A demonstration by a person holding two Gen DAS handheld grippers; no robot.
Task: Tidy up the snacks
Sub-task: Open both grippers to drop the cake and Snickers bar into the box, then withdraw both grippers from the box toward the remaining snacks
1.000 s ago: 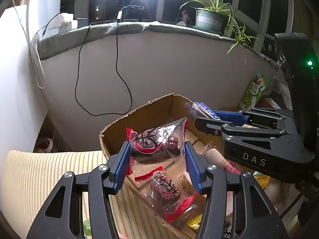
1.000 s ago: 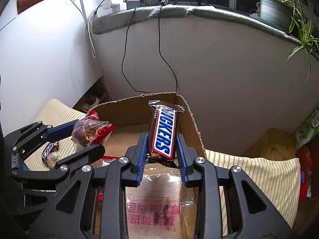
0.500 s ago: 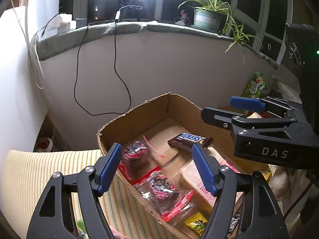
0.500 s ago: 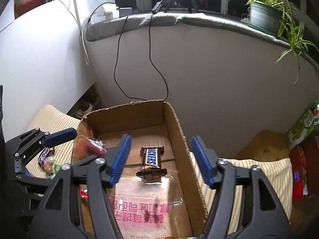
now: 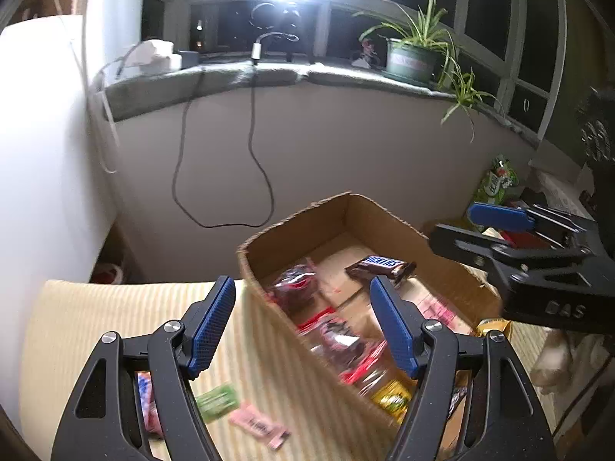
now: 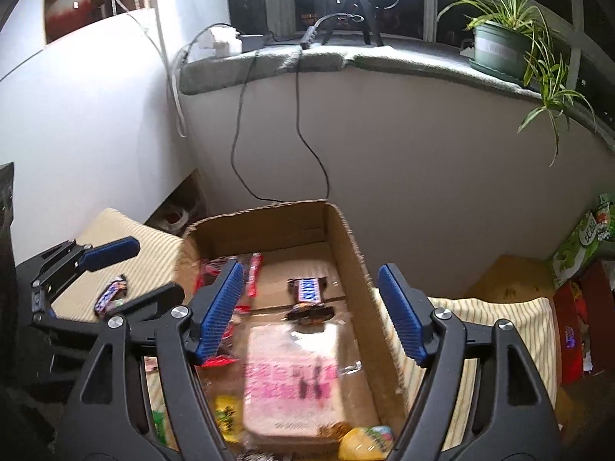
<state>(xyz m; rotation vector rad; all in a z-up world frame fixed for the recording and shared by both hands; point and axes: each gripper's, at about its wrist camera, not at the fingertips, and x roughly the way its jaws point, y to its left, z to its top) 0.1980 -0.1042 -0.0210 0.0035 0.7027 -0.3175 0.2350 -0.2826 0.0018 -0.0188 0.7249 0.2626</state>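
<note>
A cardboard box [image 5: 292, 230] [image 6: 346, 242] stands on a striped cloth and holds several snacks. A Snickers bar [image 5: 380, 265] [image 6: 307, 292] lies flat on its floor. A clear bag with red print [image 5: 296, 284] rests by the box's left wall, and a bread bag with pink lettering [image 6: 292, 376] lies nearer me. My left gripper [image 5: 300, 284] [image 6: 107, 265] hovers open over the box's left wall, holding nothing. My right gripper [image 6: 310, 267] [image 5: 499, 230] hangs above the box, its jaws opening with nothing between them.
Loose packets lie on the striped cloth [image 5: 115, 307]: a green one [image 5: 217, 401], a pink one [image 5: 257, 422] and a small bar [image 6: 111, 296]. A green bag [image 6: 588, 238] and red boxes stand at the right. Cables hang down the wall from a sill with a potted plant [image 6: 499, 46].
Both grippers opened wide. The left let go of the red-printed bag and the right dropped the Snickers bar; both now lie in the box. Both grippers drew back and upward.
</note>
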